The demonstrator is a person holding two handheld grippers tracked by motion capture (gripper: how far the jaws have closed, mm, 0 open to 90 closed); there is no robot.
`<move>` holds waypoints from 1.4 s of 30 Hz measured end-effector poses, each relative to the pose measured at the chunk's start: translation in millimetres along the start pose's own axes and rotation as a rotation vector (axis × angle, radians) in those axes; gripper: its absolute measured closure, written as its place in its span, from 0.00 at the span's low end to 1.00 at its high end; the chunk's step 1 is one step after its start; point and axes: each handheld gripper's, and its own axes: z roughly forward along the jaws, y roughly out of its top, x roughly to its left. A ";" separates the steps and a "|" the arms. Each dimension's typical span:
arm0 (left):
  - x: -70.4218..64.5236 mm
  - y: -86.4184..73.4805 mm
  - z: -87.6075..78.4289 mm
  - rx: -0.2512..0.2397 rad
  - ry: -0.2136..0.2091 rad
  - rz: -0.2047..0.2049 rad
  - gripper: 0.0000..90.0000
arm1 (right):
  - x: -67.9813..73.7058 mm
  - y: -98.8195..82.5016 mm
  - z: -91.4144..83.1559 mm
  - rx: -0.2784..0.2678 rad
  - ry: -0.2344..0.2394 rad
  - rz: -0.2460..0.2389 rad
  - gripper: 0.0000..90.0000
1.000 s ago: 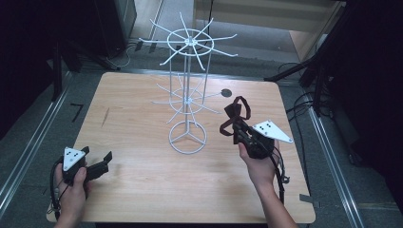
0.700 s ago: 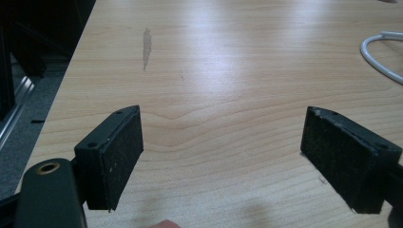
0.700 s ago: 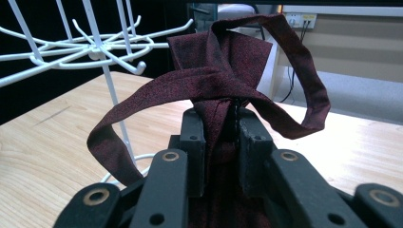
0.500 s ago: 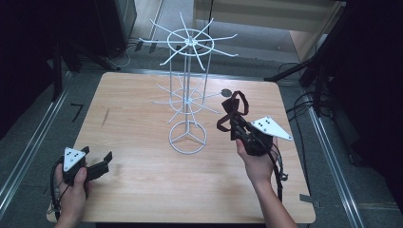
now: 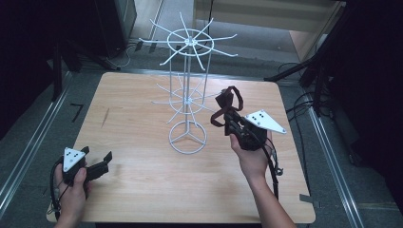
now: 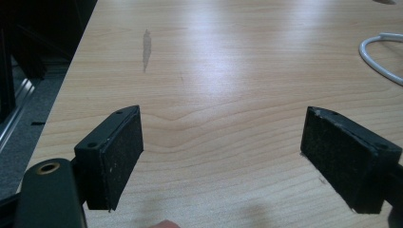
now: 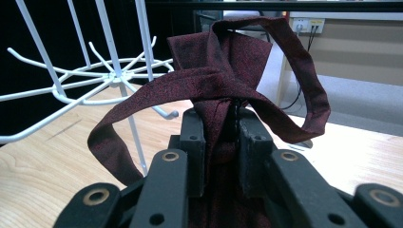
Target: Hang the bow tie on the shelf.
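clamping a dark red strap point(image 7: 223, 80), right gripper point(image 7: 222, 124) seems raised; left gripper point(image 6: 223, 156) gapes, holding nothing.

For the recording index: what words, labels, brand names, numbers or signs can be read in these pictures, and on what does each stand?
None: no readable text on the table, white wire rack, dark red fabric or either gripper.

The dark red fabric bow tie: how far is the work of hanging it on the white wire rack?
Done: the dark red fabric bow tie is picked up off the wooden table. In hand: the right gripper clamps it beside the white wire rack. Left: no hook carries it yet. The left gripper waits open.
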 end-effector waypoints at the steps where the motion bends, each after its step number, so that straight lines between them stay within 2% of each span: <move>1: 0.0 0.0 0.0 0.000 0.000 0.000 0.17 | 0.1 0.5 0.5 -0.001 -0.001 0.000 0.85; 17: -0.1 -0.1 0.1 -0.001 0.003 -0.001 0.17 | 1.5 1.4 13.6 0.010 -0.006 0.008 0.85; 26: 0.0 0.1 0.0 0.001 0.002 -0.002 0.17 | 1.2 -3.4 25.0 0.029 -0.010 0.023 0.85; 42: -0.3 -0.1 0.1 -0.002 0.004 -0.002 0.17 | 10.5 -16.0 45.5 0.047 0.000 0.030 0.85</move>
